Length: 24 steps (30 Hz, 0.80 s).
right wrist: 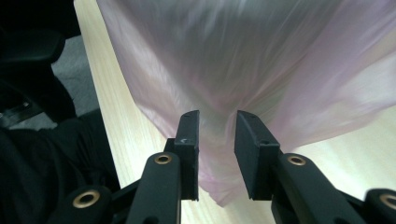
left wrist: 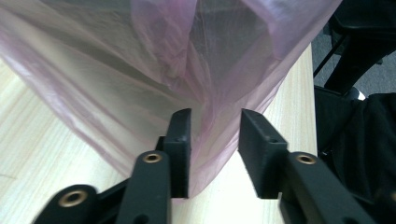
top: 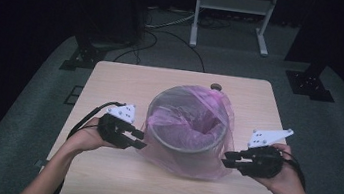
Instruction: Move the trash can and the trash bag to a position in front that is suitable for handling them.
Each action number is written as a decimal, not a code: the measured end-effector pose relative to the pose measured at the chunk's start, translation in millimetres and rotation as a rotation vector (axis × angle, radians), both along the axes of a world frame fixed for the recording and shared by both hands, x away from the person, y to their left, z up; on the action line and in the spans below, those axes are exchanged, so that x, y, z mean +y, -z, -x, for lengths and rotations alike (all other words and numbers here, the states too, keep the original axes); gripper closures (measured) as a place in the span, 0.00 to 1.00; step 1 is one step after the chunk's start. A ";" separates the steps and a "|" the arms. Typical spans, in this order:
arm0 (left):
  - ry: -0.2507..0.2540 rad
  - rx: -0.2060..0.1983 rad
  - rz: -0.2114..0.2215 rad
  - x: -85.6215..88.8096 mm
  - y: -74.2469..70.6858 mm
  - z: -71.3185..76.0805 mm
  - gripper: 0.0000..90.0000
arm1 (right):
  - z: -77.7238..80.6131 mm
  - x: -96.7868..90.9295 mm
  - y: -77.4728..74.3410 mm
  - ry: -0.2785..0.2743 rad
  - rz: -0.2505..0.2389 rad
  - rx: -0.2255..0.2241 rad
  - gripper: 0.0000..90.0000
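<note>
Looking down from above, we see a grey bin (top: 189,127) standing near the middle of the wooden table (top: 114,175), lined with a thin pink bag (top: 178,164) whose loose skirt drapes over the rim and down the outside to the tabletop. Our left gripper (top: 140,140) sits just left of the bin, low against the bag's hanging film; our right gripper (top: 228,159) sits just right of the bin, at the opposite side.

From the left gripper view, the jaws stand narrowly apart with a fold of the pink bag (left wrist: 205,135) between them; the film lies against one pad and clear of the other, so nothing is pinched. From the right gripper view, the jaws are likewise narrowly parted, with the bag's (right wrist: 217,140) lower edge hanging loose in the gap.

A small dark round object (top: 216,87) lies behind the bin, near the table's far edge.
</note>
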State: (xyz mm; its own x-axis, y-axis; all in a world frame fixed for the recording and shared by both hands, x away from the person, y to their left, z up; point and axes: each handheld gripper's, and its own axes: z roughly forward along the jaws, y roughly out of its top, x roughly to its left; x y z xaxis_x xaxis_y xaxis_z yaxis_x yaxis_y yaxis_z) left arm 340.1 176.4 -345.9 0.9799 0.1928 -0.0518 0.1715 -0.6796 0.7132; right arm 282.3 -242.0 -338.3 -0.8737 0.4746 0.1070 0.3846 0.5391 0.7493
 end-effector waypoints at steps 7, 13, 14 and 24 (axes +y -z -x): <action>0.003 -0.024 0.012 1.0 -14.3 -2.9 0.62 | -16.2 0.2 -46.1 0.022 -0.031 -0.089 0.73; -0.002 -0.022 0.014 -0.6 -19.8 -8.6 0.58 | -45.9 17.3 -60.1 0.014 -0.006 -0.111 0.69; -0.002 -0.022 0.014 -0.6 -19.8 -8.6 0.57 | -45.9 17.3 -60.1 0.014 -0.006 -0.111 0.69; 0.001 -0.014 0.005 -2.3 -20.5 -21.0 0.53 | -82.3 38.4 -61.1 -0.011 0.020 -0.101 0.64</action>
State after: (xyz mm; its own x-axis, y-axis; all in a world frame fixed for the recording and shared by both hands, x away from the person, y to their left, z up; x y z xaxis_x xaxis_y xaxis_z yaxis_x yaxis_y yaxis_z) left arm 361.2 174.1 -325.4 0.9807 0.1916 -0.0392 0.1608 -0.6760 0.7191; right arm 364.6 -203.6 -277.2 -0.8846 0.4662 0.0083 0.3014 0.5581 0.7731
